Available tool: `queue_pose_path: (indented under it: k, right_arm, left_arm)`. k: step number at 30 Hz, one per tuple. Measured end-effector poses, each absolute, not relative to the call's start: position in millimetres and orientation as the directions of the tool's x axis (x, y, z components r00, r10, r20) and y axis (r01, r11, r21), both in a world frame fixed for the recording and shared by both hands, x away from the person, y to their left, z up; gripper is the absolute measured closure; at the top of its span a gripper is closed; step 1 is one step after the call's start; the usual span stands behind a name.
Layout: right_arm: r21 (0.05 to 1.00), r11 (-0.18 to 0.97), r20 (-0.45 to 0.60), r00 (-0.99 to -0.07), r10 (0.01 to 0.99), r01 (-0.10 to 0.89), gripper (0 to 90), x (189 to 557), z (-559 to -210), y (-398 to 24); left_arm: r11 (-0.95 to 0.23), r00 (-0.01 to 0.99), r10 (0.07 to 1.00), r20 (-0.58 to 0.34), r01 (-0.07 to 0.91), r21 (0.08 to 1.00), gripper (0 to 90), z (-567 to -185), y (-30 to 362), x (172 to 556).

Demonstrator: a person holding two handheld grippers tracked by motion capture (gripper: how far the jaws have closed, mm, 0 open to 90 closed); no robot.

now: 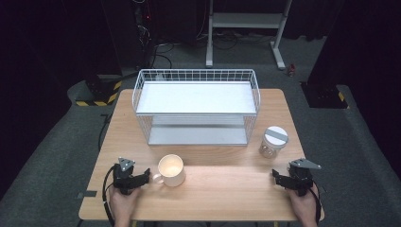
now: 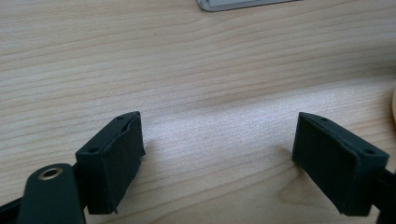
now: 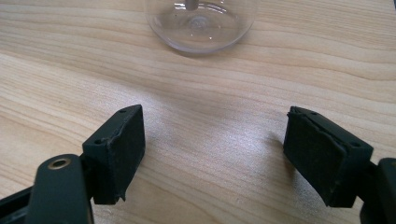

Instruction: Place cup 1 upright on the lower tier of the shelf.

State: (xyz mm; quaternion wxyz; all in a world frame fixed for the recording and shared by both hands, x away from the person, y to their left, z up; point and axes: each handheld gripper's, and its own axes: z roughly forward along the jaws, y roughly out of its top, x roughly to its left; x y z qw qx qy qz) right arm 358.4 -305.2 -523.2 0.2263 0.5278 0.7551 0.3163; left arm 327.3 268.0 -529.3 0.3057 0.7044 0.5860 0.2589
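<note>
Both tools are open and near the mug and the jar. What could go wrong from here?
1. The left tool sits right beside the mug handle; a sideways nudge could push or tip the mug before any grip.
2. The jar is clear and round; the right tool might slip on it.
3. The wire rack stands close behind both, so a lifted item could hit it.

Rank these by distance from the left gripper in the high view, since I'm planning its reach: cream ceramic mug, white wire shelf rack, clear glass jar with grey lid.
1. Cream ceramic mug, just beside it.
2. White wire shelf rack, behind, mid-table.
3. Clear glass jar with grey lid, far right.
</note>
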Motion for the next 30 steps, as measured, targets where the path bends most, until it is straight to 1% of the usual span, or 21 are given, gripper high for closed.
queue_pose_path:
  k: [22,26,30]
  right_arm:
    - [0.716,0.236,-0.006,-0.333,0.943,0.657,20.8,357.9,-523.2,-304.7]
    - [0.71,0.245,-0.006,-0.343,0.939,0.66,16.7,358.1,-523.3,-303.8]
    - [0.709,0.247,0.003,-0.352,0.936,0.661,14.9,358.6,-523.3,-304.7]
  left_arm:
    - [-0.121,0.173,0.985,0.006,0.666,0.736,17.1,-529.4,267.9,327.2]
    - [-0.12,0.173,0.985,0.005,0.666,0.736,17.1,-529.4,267.9,327.2]
    - [-0.12,0.173,0.985,0.005,0.666,0.736,17.1,-529.4,267.9,327.2]
